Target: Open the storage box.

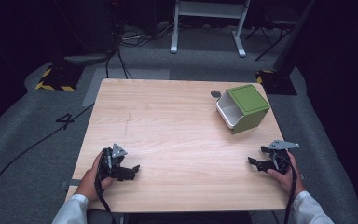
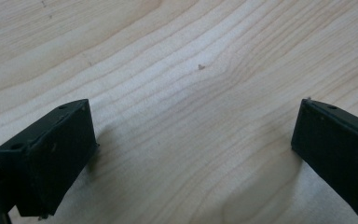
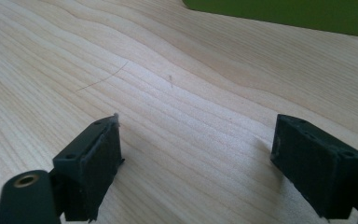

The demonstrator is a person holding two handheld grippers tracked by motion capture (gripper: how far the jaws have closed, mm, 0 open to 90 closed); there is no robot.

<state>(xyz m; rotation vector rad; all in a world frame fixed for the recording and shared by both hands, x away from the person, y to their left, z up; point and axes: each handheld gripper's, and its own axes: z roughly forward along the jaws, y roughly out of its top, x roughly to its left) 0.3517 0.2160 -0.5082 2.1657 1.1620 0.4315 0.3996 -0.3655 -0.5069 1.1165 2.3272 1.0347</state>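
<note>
At the near edge of the wooden table (image 1: pixel 177 135), 2 hands in white sleeves each rest a black gripper on the top. The left gripper (image 1: pixel 129 171) sits by the near left corner, held in the left hand (image 1: pixel 93 176), a grey 3-cornered plate on its top and its cable trailing back over the near edge. In the left gripper view its 2 jaws stand spread wide apart, low over bare wood grain, with nothing between them. The right gripper (image 1: pixel 256 160) sits by the near right corner in the right hand (image 1: pixel 284 173), its own grey plate on top and its cable running back along the sleeve. In the right gripper view its jaws are likewise spread wide, nothing between them, with bare wood beneath and a strip of green at the top edge of that view.

Farther off, near the far right corner, lies a green box (image 1: pixel 248 107) with a white lining. It is tipped onto its side, its open mouth facing the left and near side of the table. What shows of the white inside looks empty, though the deeper part cannot be made out. Just beyond the box, touching or nearly touching its far left corner, is a small dark round spot (image 1: pixel 215 94) on the table top; what it is cannot be told.

Past the far edge lies grey floor (image 1: pixel 42 121) with black cables across it and the white legs of a stand (image 1: pixel 205 23).
</note>
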